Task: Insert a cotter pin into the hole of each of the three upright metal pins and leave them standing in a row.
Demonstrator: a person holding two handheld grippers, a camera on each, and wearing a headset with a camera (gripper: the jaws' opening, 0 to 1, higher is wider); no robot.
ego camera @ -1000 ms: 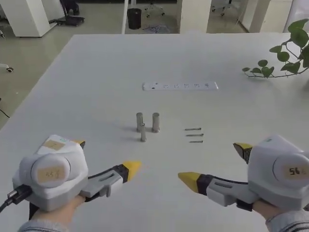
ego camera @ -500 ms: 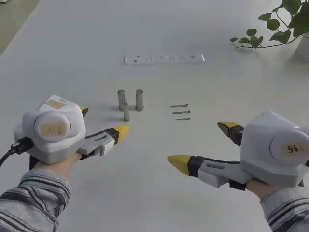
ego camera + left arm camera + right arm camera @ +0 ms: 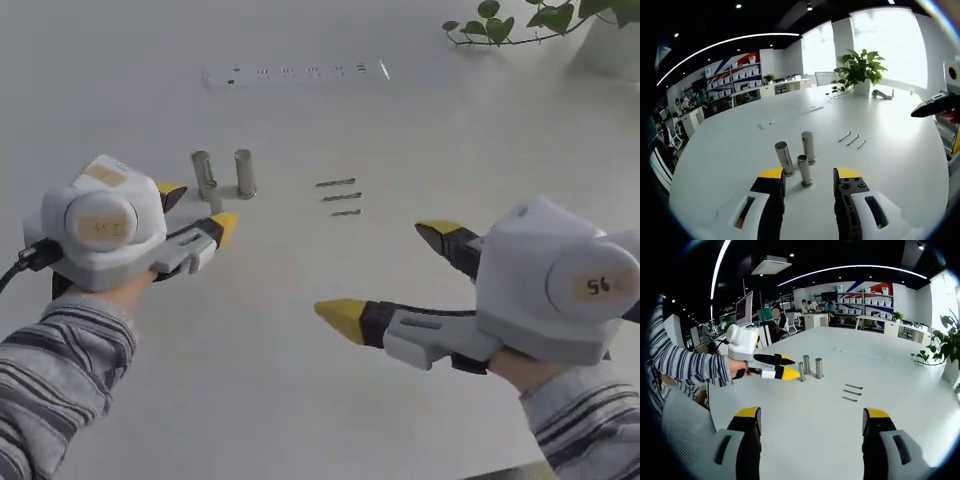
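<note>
1. The left gripper (image 3: 199,203) has its jaws apart and empty, right at the three metal pins (image 3: 808,147). In its own view the nearest pin stands just ahead of the gap between the jaws.
2. The right gripper (image 3: 385,270) is also wide apart and empty. It hangs on the near side, well short of the cotter pins (image 3: 342,197).
3. The metal pins stand upright in a tight cluster on the white table (image 3: 250,385), two far and one near, so they do not form a row. No cotter pin can be seen in any of them.
4. The three cotter pins lie flat and parallel, just right of the cluster.
5. The metal pins look stiff, smooth and easy to tip. A hold low on the body should steady one.
6. The cotter pins look thin, light and slippery. They are probably best pinched at the head end, leaving the legs free to enter the hole.
</note>
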